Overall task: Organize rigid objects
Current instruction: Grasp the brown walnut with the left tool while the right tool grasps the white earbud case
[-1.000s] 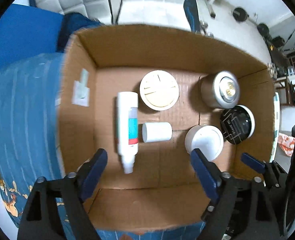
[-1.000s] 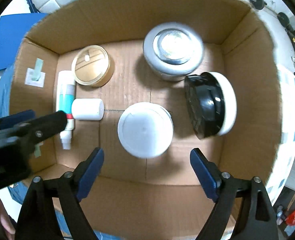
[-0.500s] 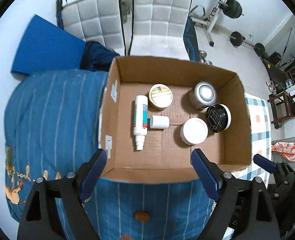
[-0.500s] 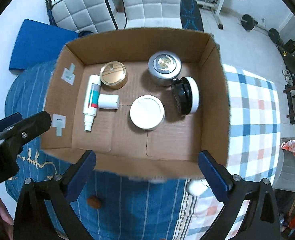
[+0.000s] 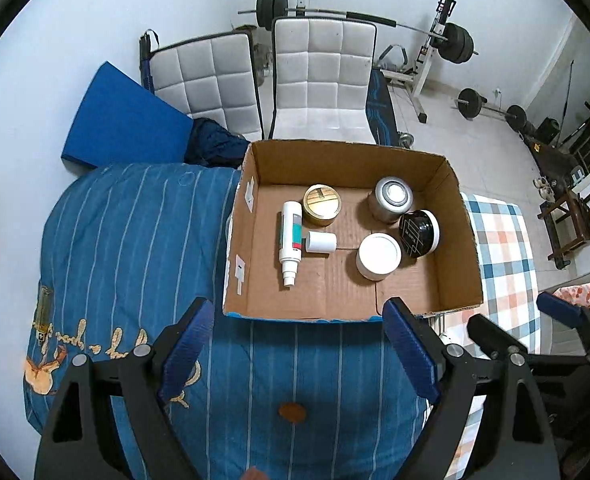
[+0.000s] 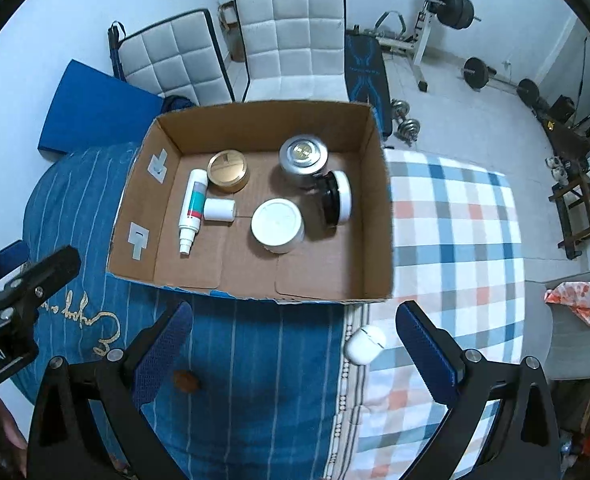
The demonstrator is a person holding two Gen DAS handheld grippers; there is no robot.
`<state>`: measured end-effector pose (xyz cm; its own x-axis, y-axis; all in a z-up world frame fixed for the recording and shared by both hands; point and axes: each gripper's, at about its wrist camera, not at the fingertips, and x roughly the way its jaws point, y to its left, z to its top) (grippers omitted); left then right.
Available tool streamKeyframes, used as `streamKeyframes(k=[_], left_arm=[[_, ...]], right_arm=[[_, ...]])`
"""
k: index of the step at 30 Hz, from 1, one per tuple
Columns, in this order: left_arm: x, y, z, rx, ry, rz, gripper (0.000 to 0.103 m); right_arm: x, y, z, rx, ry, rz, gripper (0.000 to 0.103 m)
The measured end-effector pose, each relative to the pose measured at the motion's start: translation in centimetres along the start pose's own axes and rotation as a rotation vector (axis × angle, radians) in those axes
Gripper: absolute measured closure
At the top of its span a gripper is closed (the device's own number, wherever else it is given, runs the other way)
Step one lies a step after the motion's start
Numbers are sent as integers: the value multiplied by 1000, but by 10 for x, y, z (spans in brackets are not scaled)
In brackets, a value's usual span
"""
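Observation:
An open cardboard box (image 5: pixel 455 280) (image 6: pixel 375 200) sits on the bed. Inside lie a white spray bottle (image 5: pixel 290 236) (image 6: pixel 193 208), a small white cap (image 5: pixel 321 241) (image 6: pixel 220 209), a gold-lidded tin (image 5: pixel 322 204) (image 6: pixel 228 171), a silver tin (image 5: pixel 391 198) (image 6: pixel 303 157), a white jar (image 5: pixel 378 256) (image 6: pixel 277 225) and a black-lidded jar on its side (image 5: pixel 419 233) (image 6: pixel 337 198). My left gripper (image 5: pixel 299 344) and right gripper (image 6: pixel 293 344) are open and empty, high above the bed in front of the box.
A white earbud case (image 6: pixel 365 345) and a small brown object (image 5: pixel 292 413) (image 6: pixel 186 382) lie on the bed in front of the box. Blue striped and checked blankets cover the bed. Two white chairs (image 5: pixel 319 80) and gym weights stand beyond.
Both grippers have pulled up and back out of the box, staying open and empty. The box contents have not moved.

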<state>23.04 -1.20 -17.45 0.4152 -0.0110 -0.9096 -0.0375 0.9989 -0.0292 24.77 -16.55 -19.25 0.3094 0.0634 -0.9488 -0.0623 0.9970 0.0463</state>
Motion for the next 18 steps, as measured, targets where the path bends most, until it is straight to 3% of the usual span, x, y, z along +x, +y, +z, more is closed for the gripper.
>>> streamKeyframes(k=[8,13,18], left_arm=[[-2,2,-15,-19,7,19,16],[34,17,-41,-57,120,46,16],[98,32,-81,-95,292,56,16]], right_arm=[[-14,-18,-15,13,-19,15,0],[24,-58,-39,80,75,-24,0],[96,-100,-66,181,217,-36,0]])
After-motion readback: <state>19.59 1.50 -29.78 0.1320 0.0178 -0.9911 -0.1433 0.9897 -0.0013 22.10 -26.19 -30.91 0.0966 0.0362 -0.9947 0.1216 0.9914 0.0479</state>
